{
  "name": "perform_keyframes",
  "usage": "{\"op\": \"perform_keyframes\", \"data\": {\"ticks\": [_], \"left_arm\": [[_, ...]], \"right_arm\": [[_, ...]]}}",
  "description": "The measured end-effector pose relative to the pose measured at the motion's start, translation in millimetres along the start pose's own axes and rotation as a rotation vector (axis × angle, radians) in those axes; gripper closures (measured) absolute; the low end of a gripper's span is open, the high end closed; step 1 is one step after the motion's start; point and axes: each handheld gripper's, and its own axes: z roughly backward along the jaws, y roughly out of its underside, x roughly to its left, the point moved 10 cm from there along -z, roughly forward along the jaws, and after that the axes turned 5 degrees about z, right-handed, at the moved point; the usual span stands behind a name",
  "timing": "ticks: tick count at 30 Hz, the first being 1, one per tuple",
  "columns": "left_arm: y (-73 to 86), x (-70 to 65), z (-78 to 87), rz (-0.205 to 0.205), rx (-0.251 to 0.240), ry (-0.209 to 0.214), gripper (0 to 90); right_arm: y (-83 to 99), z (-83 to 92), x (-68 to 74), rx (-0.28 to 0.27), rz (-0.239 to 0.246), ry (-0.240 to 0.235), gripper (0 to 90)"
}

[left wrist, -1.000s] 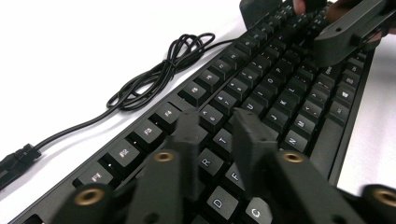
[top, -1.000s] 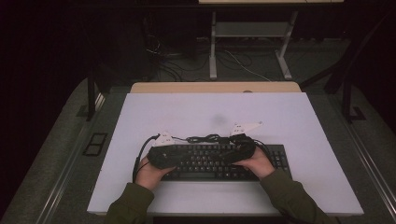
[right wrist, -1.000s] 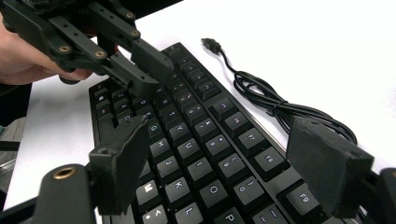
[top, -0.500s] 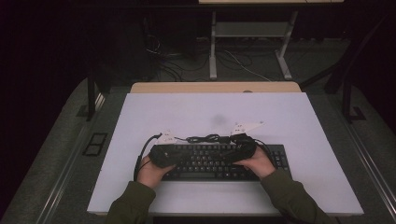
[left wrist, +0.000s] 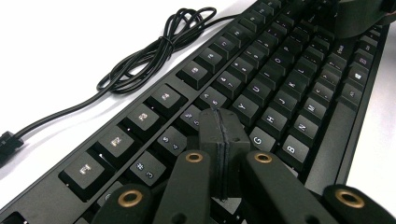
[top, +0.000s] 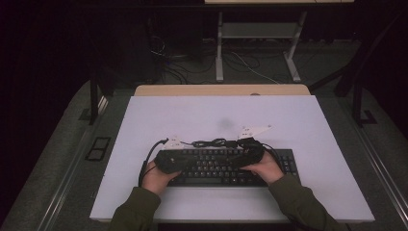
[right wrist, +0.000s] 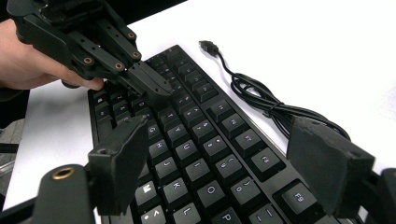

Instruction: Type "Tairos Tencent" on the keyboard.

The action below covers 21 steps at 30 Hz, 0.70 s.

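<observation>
Black plastic keys are lying under both tools: the keyboard (top: 226, 166) is sitting flat on the white table (top: 298, 125), near its front edge. The left hand-held gripper (left wrist: 219, 140) is pointing along the key rows from the keyboard's left end, its jaws having just been closing and now pressed flat together with nothing between them; the tips are hovering over or resting on the keys around the T and G, and contact cannot be told. The left hand (top: 156, 178) is gripping the tool body from below, forearm in an olive sleeve coming in from the table's front edge. The right hand-held gripper (right wrist: 224, 154) is standing over the keyboard's right half with its jaws spread wide and empty, one pad to each side of the key field, angled toward the other tool. The right hand (top: 262, 168) is wrapping its body likewise.

Beyond the tips of both tools, just past the keyboard's far edge, the cable (left wrist: 154, 56) is lying in a loose bundle on the table, its plug (right wrist: 208, 46) resting free. Past the cable the table is stretching open and bare to its far edge, with free room to either side of the keyboard as well.

The room around is dim: grey carpet, a desk frame (top: 219, 53) and loose wires (top: 240, 62) on the floor behind the table.
</observation>
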Motion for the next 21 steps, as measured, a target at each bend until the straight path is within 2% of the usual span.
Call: {"op": "perform_keyframes", "data": {"ticks": [10,14,16,21], "left_arm": [[1.4,-1.1,-2.2,0.001,0.009,0.003,89.4],[1.0,-1.0,-0.7,-0.01,0.013,0.002,89.4],[-1.0,-1.6,0.6,-0.001,-0.003,0.01,89.4],[-1.9,-1.8,2.7,-0.003,-0.008,0.009,89.4]], "right_arm": [[0.0,-0.4,-0.3,0.0,0.002,0.002,20.7],[-0.3,-0.2,-0.2,-0.001,0.003,0.002,20.7],[-0.7,0.3,0.2,-0.002,-0.002,0.002,20.7],[-1.1,0.8,-0.5,-0.006,-0.003,0.004,20.7]]}}
